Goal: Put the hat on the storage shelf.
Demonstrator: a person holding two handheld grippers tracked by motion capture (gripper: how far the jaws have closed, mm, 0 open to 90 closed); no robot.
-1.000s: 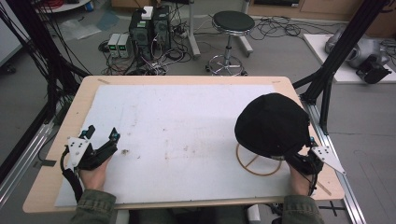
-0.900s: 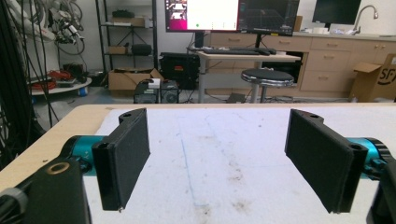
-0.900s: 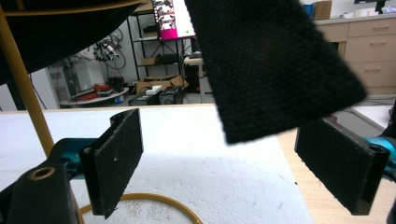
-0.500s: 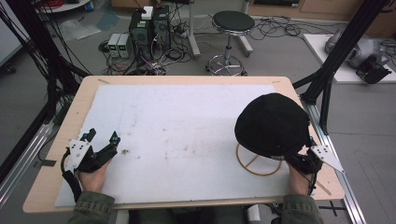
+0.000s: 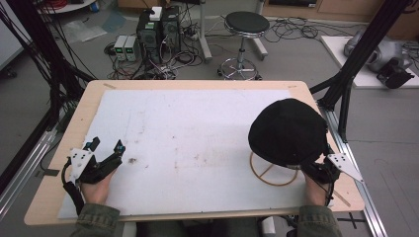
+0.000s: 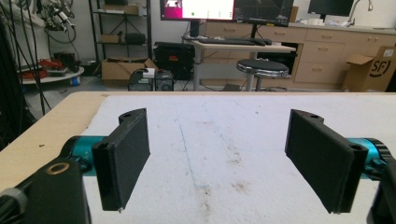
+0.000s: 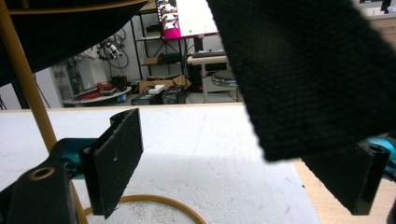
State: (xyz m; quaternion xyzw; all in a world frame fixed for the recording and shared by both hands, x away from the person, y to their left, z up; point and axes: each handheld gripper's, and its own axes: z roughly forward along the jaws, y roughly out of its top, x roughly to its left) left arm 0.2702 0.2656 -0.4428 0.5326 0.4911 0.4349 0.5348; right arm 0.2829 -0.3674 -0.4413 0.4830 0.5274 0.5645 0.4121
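Note:
A black knitted hat (image 5: 289,131) sits on a yellow wire stand (image 5: 273,174) at the table's right. My right gripper (image 5: 320,165) is at the stand's near right side, partly hidden under the hat's brim. In the right gripper view its jaws stand open (image 7: 233,158); the hat's edge (image 7: 308,70) hangs in front of the right jaw, and the stand's pole (image 7: 28,88) rises left of the left jaw. My left gripper (image 5: 106,144) rests open at the near left of the white mat, with nothing between its fingers (image 6: 126,154).
A white foam mat (image 5: 197,128) covers most of the wooden table (image 5: 74,128). Dark stains (image 5: 132,160) mark the mat just right of the left gripper. Black frame posts (image 5: 356,64) stand at the table's right; a stool (image 5: 243,29) and computers are on the floor beyond.

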